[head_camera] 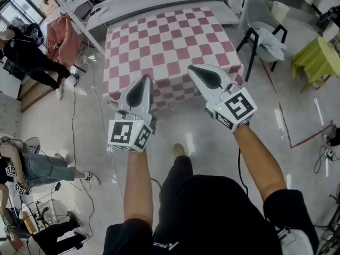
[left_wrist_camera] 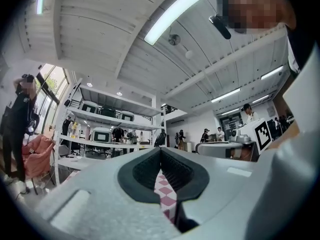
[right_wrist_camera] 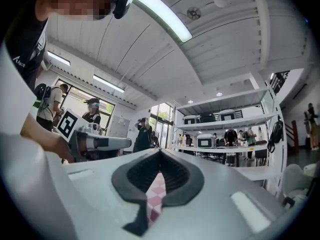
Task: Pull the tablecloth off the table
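Observation:
A pink-and-white checked tablecloth lies flat over a square table, its front edge hanging down towards me. My left gripper is held in front of that front edge at the left, its jaws shut tip to tip. At the right of the same edge my right gripper is shut too. In the left gripper view the left gripper shows a strip of tablecloth through the slit behind its tips. The right gripper shows the tablecloth the same way. No lifted fold of cloth shows at either gripper.
A dark chair with a pale cover stands right of the table, and a yellow-green table further right. People stand and sit at the left near a pink garment. Cables and red tape lines cross the glossy floor.

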Demonstrator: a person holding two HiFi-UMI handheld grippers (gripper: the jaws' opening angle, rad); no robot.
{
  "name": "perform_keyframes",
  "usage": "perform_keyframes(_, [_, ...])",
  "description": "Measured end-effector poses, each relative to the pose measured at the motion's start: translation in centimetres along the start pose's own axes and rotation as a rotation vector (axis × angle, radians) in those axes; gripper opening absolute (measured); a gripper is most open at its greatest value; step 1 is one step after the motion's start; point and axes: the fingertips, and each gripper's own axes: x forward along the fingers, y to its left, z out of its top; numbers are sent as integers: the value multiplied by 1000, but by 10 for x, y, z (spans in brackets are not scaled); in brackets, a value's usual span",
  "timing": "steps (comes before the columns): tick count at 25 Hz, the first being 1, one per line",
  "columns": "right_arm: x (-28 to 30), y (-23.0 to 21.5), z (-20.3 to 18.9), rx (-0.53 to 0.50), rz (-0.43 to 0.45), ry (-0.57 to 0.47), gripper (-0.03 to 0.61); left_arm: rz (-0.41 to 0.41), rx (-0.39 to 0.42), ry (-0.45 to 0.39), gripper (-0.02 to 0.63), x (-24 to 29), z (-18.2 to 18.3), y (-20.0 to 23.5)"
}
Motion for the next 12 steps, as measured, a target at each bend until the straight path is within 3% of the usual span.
perform_keyframes(2, [2, -15, -13, -20, -7, -4, 0, -6, 21, -2, 10, 16, -14, 2])
perform_keyframes(12, [103, -77, -61, -46, -85, 53, 0, -61, -8, 22, 9, 101, -60, 102])
